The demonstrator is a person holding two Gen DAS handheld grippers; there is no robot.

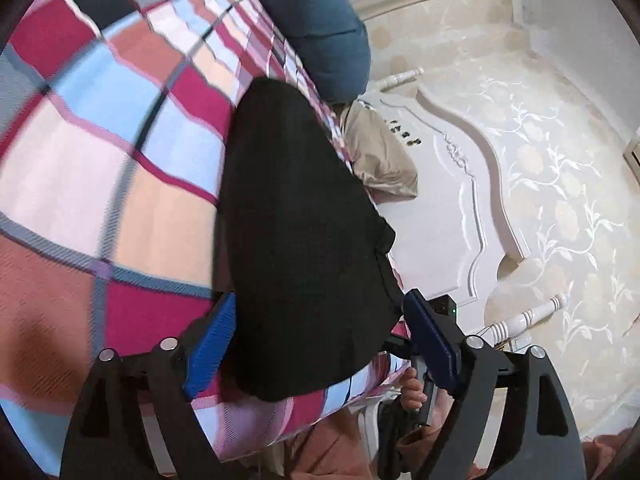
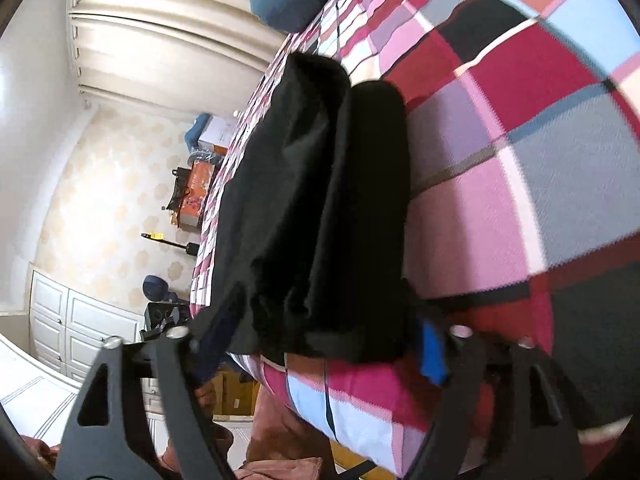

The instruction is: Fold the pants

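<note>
From my left gripper [image 1: 320, 344] I see both blue pads spread wide, one on either side of the near end of the black pants [image 1: 304, 240], with cloth between them but neither pad visibly pressing in; I read that as straddling, not pinching. My right gripper [image 2: 320, 344] is just as wide: its right blue pad [image 2: 432, 350] sits clear of the fabric's side, while the left finger is half buried under a loose flap of cloth, so I can't tell whether that one touches. The pants lie on the checked bedspread [image 1: 100, 160], close along the bed's edge, already gathered into a long narrow bundle; the right wrist view shows two lengthwise lobes side by side, which I take to be the legs laid together. What matters for my next move is the long axis: it runs straight away from both sets of fingers, near end between the jaws, far end tapering off toward the blue pillow [image 1: 324, 36] at the head of the bed. Both hands sit at the same near end, neither clearly closer. So I judge the coming fold goes lengthwise, near end carried toward the far end, with the headboard [image 1: 452, 184] and beige cushion [image 1: 380, 156] off to the side beyond.
</note>
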